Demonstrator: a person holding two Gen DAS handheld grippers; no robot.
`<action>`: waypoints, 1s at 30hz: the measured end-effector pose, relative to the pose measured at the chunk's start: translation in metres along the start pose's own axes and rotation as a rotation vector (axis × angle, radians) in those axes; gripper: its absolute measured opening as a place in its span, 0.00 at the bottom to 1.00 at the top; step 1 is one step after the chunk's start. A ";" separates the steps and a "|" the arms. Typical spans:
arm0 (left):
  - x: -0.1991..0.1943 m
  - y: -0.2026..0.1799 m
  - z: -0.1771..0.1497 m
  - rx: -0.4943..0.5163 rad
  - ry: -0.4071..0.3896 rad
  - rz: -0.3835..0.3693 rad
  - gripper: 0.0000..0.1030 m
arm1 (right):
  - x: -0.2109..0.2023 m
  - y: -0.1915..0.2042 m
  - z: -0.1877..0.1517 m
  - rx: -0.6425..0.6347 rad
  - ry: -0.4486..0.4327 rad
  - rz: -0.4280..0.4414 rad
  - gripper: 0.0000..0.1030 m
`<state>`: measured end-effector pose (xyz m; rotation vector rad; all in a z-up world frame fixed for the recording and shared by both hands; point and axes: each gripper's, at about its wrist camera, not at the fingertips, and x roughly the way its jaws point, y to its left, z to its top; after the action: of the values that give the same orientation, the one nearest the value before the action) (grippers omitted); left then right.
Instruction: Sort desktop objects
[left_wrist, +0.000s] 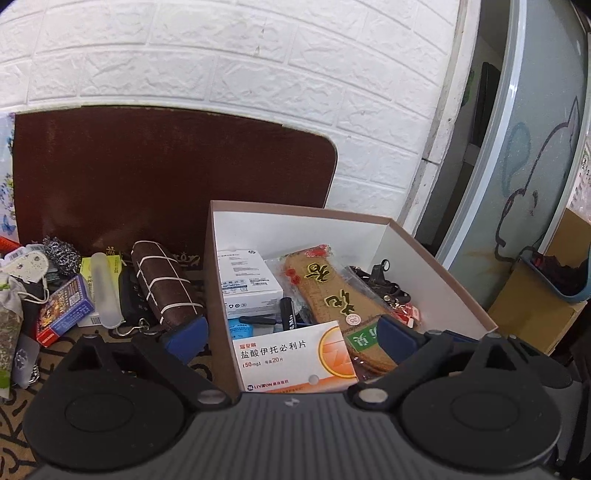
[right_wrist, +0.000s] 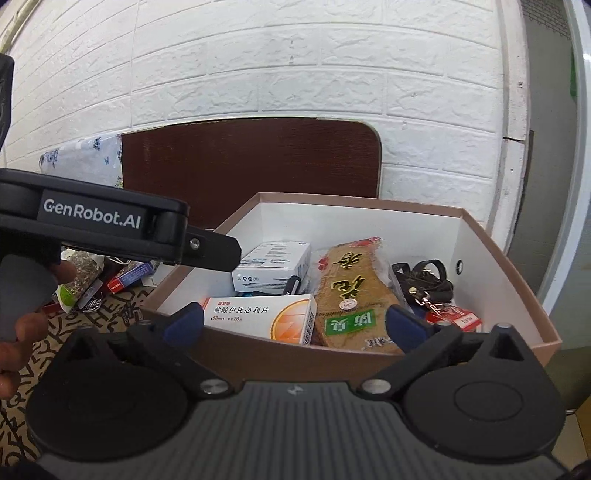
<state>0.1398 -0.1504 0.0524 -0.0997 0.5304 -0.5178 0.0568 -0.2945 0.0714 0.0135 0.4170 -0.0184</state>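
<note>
A brown cardboard box (left_wrist: 436, 254) with white inner walls stands on the table; it also shows in the right wrist view (right_wrist: 495, 251). Inside lie an orange-and-white medicine box (left_wrist: 295, 360) (right_wrist: 266, 319), a white carton (left_wrist: 247, 280) (right_wrist: 273, 264), a brown insole in plastic (left_wrist: 340, 295) (right_wrist: 351, 291), dark straps (right_wrist: 424, 284) and a red pack (right_wrist: 458, 319). My left gripper (left_wrist: 291, 338) is open and empty over the box's near left edge. My right gripper (right_wrist: 293, 323) is open and empty at the box's near wall.
Left of the box lies a pile: a brown wrapped bundle (left_wrist: 164, 282), a steel scourer (left_wrist: 61, 253), a translucent case (left_wrist: 105, 291), a colourful small box (left_wrist: 64, 310). A dark brown board (left_wrist: 166, 173) leans on the white brick wall. The left gripper's body (right_wrist: 92, 221) crosses the right view.
</note>
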 end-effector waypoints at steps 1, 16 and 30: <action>-0.006 -0.003 -0.002 0.003 -0.003 0.013 1.00 | -0.005 0.000 -0.001 0.011 0.004 -0.007 0.98; -0.059 -0.048 -0.050 0.008 0.044 0.157 1.00 | -0.100 0.016 -0.042 0.040 0.020 -0.224 0.98; -0.065 -0.080 -0.068 0.069 0.063 0.198 1.00 | -0.119 0.014 -0.064 0.024 0.081 -0.280 0.98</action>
<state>0.0218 -0.1852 0.0410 0.0355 0.5766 -0.3461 -0.0780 -0.2780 0.0613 -0.0209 0.4973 -0.2993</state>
